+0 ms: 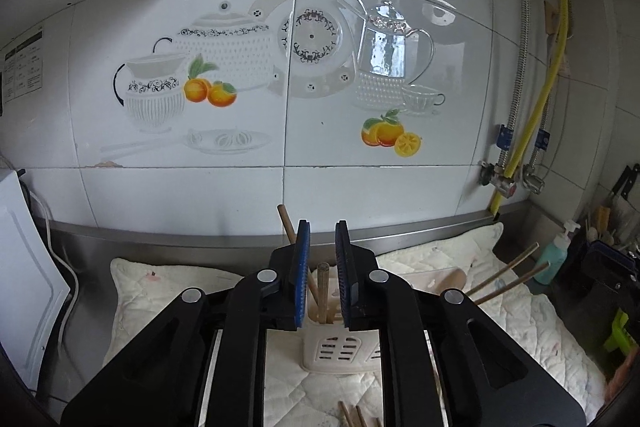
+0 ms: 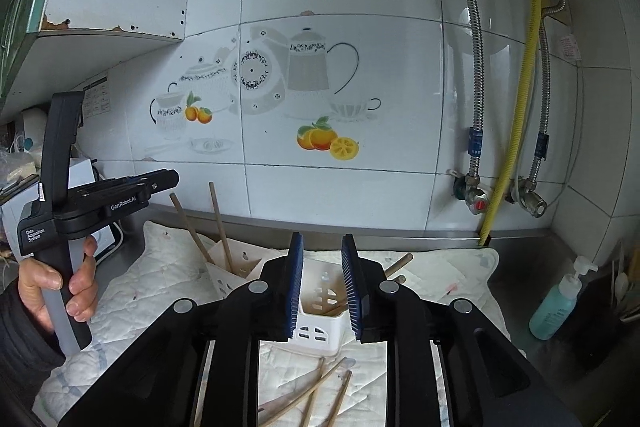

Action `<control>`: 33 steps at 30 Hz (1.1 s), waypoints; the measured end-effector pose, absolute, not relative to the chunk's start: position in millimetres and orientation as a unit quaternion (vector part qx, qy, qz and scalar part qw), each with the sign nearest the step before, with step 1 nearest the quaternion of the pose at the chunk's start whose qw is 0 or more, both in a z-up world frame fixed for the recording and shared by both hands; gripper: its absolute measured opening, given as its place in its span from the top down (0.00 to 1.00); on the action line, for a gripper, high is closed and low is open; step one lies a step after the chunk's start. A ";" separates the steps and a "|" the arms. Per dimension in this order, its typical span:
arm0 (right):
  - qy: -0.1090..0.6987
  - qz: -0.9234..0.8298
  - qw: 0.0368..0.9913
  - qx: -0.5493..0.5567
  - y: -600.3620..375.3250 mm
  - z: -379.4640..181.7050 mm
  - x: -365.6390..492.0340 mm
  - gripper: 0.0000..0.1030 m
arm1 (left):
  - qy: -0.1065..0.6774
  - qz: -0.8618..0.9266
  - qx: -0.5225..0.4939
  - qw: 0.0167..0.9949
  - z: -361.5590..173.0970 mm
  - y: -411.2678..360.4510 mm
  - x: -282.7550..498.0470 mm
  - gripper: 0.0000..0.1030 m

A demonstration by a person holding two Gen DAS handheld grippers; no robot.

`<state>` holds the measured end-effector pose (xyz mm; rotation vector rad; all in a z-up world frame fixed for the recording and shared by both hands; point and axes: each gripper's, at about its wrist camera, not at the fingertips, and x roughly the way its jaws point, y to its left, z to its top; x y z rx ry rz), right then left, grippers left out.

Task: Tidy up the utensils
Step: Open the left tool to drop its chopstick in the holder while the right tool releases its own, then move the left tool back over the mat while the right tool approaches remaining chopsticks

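Note:
My left gripper [image 1: 322, 227] is open a little above a cream slotted utensil holder [image 1: 340, 351]. A wooden stick [image 1: 323, 287] stands in the holder, showing in the gap between the blue pads with neither pad touching it. A second stick [image 1: 285, 223] leans behind the left finger. In the right wrist view, my right gripper [image 2: 323, 237] is slightly open and empty over a white slotted holder [image 2: 320, 327] with sticks inside. The cream holder [image 2: 236, 263] with two chopsticks [image 2: 218, 223] stands to its left, under the hand-held left gripper [image 2: 168, 179].
Loose chopsticks [image 2: 320, 387] lie on the quilted cloth [image 2: 440, 275] close to me. A teal soap pump bottle [image 2: 560, 299] stands at the right, with pipes and valves [image 2: 480, 203] on the tiled wall behind. A white appliance [image 1: 24, 267] and its cable are at the left.

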<state>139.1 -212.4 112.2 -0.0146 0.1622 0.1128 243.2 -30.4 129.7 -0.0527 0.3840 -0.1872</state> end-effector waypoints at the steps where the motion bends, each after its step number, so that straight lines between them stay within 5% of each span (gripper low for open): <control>1: 0.082 0.058 0.995 -0.007 -211.6 110.3 133.6 0.81 | 0.189 -0.094 -0.025 0.977 128.8 -29.4 237.1 0.80; 5: 0.087 0.066 0.994 0.012 -211.1 98.4 113.5 0.80 | 0.192 -0.088 -0.020 0.977 123.1 -26.3 212.3 0.77; 7: 0.094 0.069 0.993 0.021 -209.9 90.1 107.1 0.80 | 0.192 -0.088 -0.023 0.977 118.3 -22.7 200.0 0.67; 33: 0.313 0.096 0.928 0.178 -166.4 -82.3 157.1 0.80 | 0.254 -0.041 -0.026 0.966 27.8 40.0 116.0 0.67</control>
